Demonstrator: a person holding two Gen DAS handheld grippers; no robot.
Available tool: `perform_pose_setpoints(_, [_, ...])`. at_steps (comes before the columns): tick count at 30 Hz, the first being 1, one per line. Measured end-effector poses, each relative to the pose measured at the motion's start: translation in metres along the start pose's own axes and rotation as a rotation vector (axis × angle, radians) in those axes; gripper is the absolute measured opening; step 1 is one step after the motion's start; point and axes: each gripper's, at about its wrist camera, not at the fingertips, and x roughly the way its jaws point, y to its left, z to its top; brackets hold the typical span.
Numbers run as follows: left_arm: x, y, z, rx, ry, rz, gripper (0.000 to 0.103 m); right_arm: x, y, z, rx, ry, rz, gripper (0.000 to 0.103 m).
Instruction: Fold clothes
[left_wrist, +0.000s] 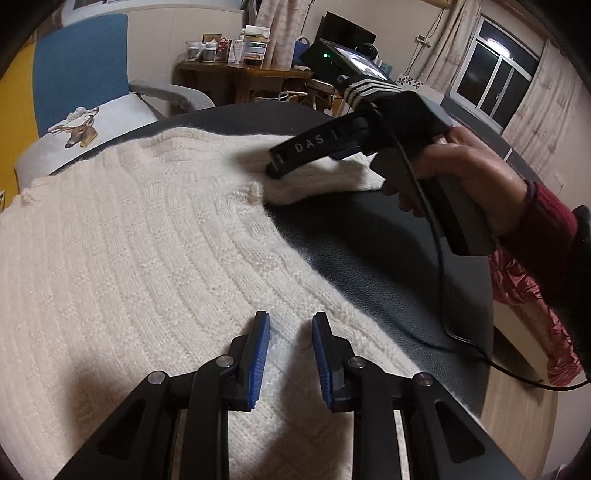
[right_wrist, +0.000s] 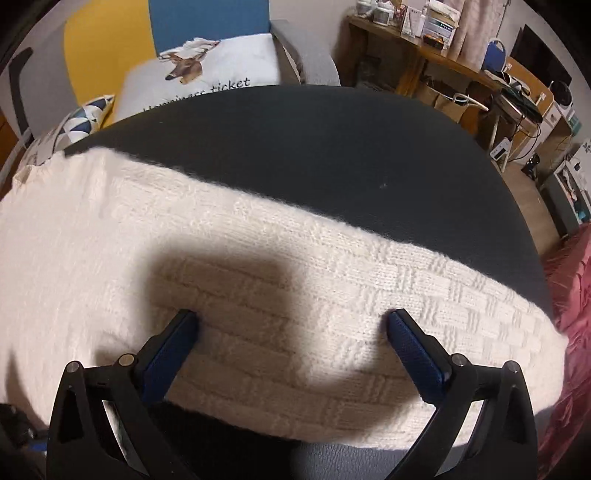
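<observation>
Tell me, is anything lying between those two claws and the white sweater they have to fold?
Nothing visible. The right gripper hangs wide open right over the sweater, only bare knit between its fingers. The left gripper has a narrower gap, also over bare knit. Around the sweater, only table shows.

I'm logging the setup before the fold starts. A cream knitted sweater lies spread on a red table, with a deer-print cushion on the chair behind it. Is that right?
Not quite: the table is dark grey to black, not red, as the right wrist view shows. The rest stands: the cream knitted sweater lies spread on it, and the deer-print cushion sits on the chair behind.
</observation>
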Motion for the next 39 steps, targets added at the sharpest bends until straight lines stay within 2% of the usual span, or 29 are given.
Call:
perform_pose_setpoints(2, [-0.011,0.009,0.004,-0.009,-0.029,0.001,0.023,0.001,-0.002,0.007,0.017,-0.001,0.005,0.103])
perform_pose_setpoints(5, [-0.028,0.041,0.012,-0.015,-0.076,0.088,0.023,-0.011,0.008,0.021,0.017,-0.045,0.04,0.103])
perform_pose_setpoints(9, [-0.043,0.108,0.025,-0.089,-0.114,0.231,0.023,-0.025,0.052,0.043,-0.054,-0.111,0.195,0.103])
perform_pose_setpoints(12, [-0.052,0.152,0.033,-0.154,-0.142,0.347,0.023,-0.02,0.097,0.061,-0.118,-0.129,0.336,0.103])
perform_pose_setpoints(15, [-0.058,0.189,0.028,-0.249,-0.13,0.431,0.023,-0.002,0.135,0.07,-0.149,-0.105,0.412,0.103])
perform_pose_setpoints(16, [-0.056,0.201,0.022,-0.283,-0.109,0.444,0.023,0.008,0.145,0.073,-0.148,-0.088,0.407,0.103])
perform_pose_setpoints(17, [-0.053,0.206,0.015,-0.303,-0.089,0.439,0.023,0.011,0.154,0.07,-0.142,-0.073,0.377,0.103])
perform_pose_setpoints(18, [-0.054,0.205,0.01,-0.308,-0.106,0.419,0.023,0.015,0.155,0.067,-0.14,-0.063,0.34,0.103])
perform_pose_setpoints(22, [-0.061,0.202,0.006,-0.329,-0.128,0.357,0.023,0.031,0.163,0.073,-0.187,-0.096,0.2,0.103])
perform_pose_setpoints(25, [-0.074,0.212,0.007,-0.362,-0.159,0.27,0.023,0.028,0.165,0.079,-0.184,-0.067,0.188,0.103])
perform_pose_setpoints(27, [-0.084,0.225,0.016,-0.359,-0.186,0.286,0.023,0.019,0.167,0.082,-0.171,-0.073,0.213,0.103])
perform_pose_setpoints(29, [-0.091,0.239,0.025,-0.354,-0.2,0.332,0.023,0.004,0.187,0.079,-0.226,-0.113,0.293,0.103])
perform_pose_setpoints(33, [-0.095,0.278,0.034,-0.361,-0.192,0.413,0.023,0.003,0.243,0.083,-0.368,-0.112,0.466,0.103])
perform_pose_setpoints(36, [-0.08,0.298,0.026,-0.358,-0.12,0.459,0.023,0.021,0.279,0.08,-0.465,-0.082,0.476,0.103])
perform_pose_setpoints(37, [-0.077,0.301,0.02,-0.356,-0.112,0.464,0.024,0.032,0.283,0.081,-0.471,-0.067,0.434,0.103])
perform_pose_setpoints(39, [-0.08,0.298,0.014,-0.351,-0.138,0.458,0.024,0.04,0.279,0.08,-0.468,-0.104,0.384,0.103])
